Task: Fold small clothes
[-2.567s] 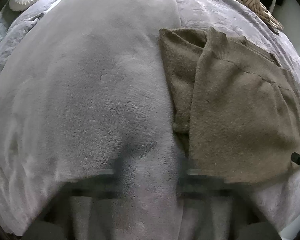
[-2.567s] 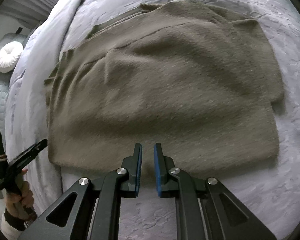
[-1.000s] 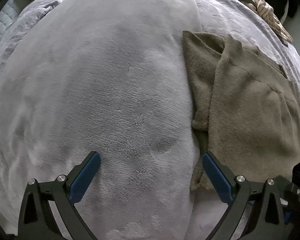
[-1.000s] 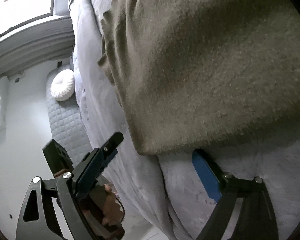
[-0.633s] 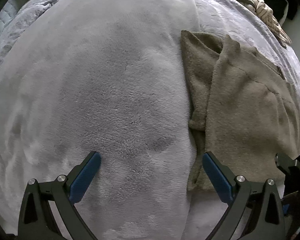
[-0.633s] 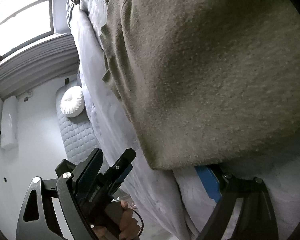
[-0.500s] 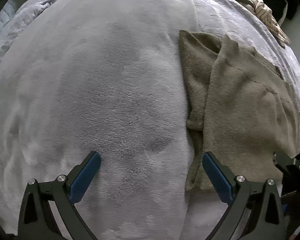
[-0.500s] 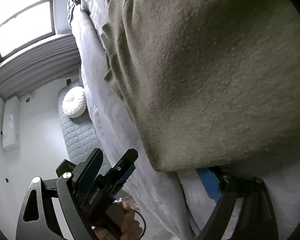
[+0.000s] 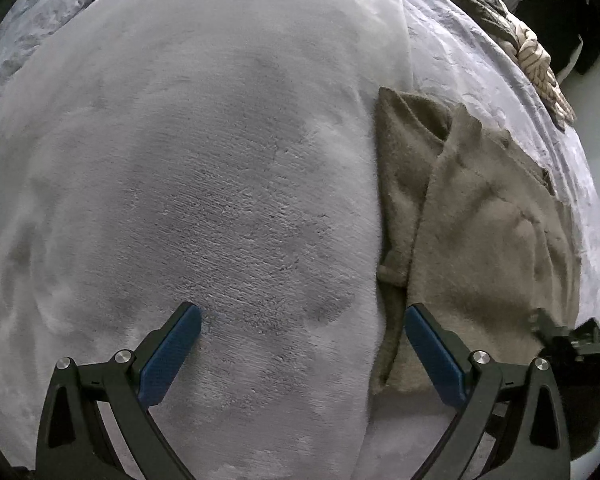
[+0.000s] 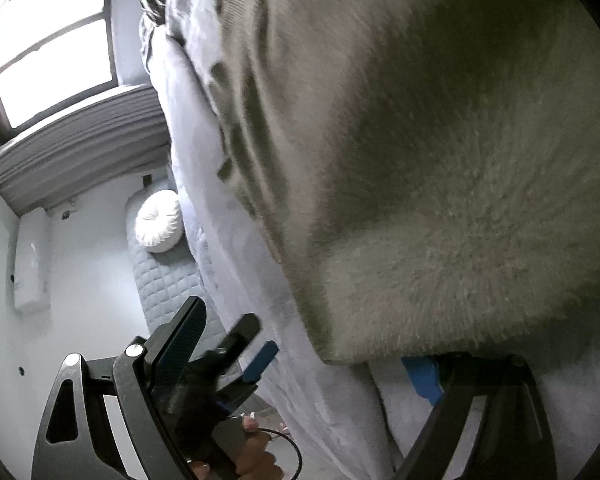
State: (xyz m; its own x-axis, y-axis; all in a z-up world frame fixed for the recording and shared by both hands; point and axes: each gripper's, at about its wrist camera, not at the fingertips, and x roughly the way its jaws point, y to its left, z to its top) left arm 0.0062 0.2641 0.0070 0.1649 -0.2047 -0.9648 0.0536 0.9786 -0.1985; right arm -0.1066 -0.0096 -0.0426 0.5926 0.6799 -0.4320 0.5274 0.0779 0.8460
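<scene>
The left gripper (image 9: 302,354) has its jaws spread wide and empty, hovering low over the grey plush blanket (image 9: 204,184). Its right-hand blue pad (image 9: 432,356) sits just at the near left corner of the olive-brown knitted sweater (image 9: 492,248), which suggests the jaws are being lined up to take that hem corner. The right gripper (image 10: 312,356) also has wide jaws, turned so they straddle the sweater's near edge: one blue pad (image 10: 422,374) is tucked under the hem (image 10: 400,336), the other stands clear to the side. Judging from this, both corners of the hem are about to be pinched for a fold away from the person, though neither is gripped yet.

The sweater lies on the bed, on the right part of it beside the blanket, already folded narrower, with a sleeve laid back over the body and a doubled strip along its left edge. The knit is fuzzy and thick, so it should hold a crease loosely and may slip from a shallow grip. In the right wrist view, the left gripper (image 10: 240,354) shows beyond the edge of the bed (image 10: 228,264).
</scene>
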